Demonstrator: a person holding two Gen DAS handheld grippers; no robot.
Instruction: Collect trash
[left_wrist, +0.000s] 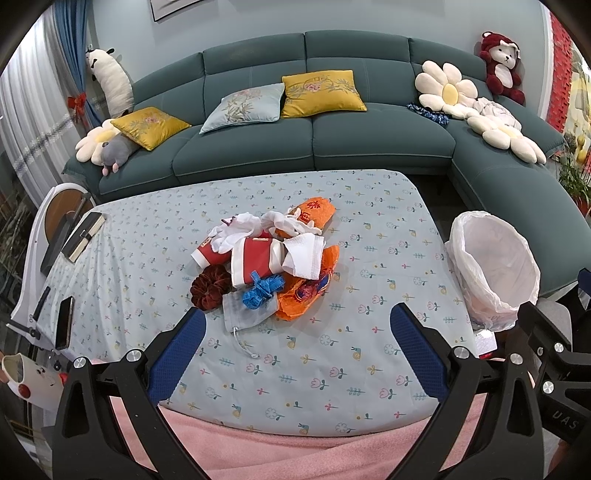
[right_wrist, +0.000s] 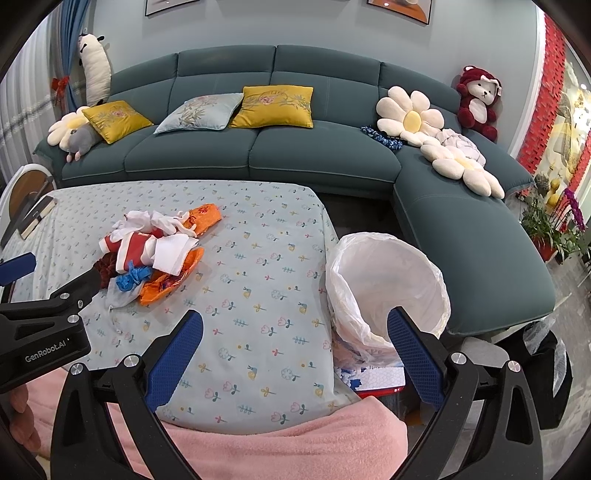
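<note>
Left wrist view: I've got both the left gripper (left_wrist: 297, 343) and right gripper (right_wrist: 295, 349) spread wide and empty, the trash pile (left_wrist: 271, 264) mid-table looks light, soft, crinkly, so I'd pinch a bunched fold, bin (right_wrist: 388, 284) just beside the table's right edge.

1. Pale blue-grey painted wall (right_wrist: 332, 33) carrying framed pictures (right_wrist: 400, 9).
2. Dark teal fabric L-shaped sofa (right_wrist: 325, 155) with yellow embroidered cushions (right_wrist: 273, 107), cream flower-shaped cushions (right_wrist: 410, 114) and a red plush bear (right_wrist: 478, 103).
3. Blue curtain (left_wrist: 74, 55) over white sheer drapes (left_wrist: 26, 122), left.
4. Bench under floral-print light blue cloth (right_wrist: 258, 266).
5. Potted green plants (right_wrist: 550, 225), right.
</note>
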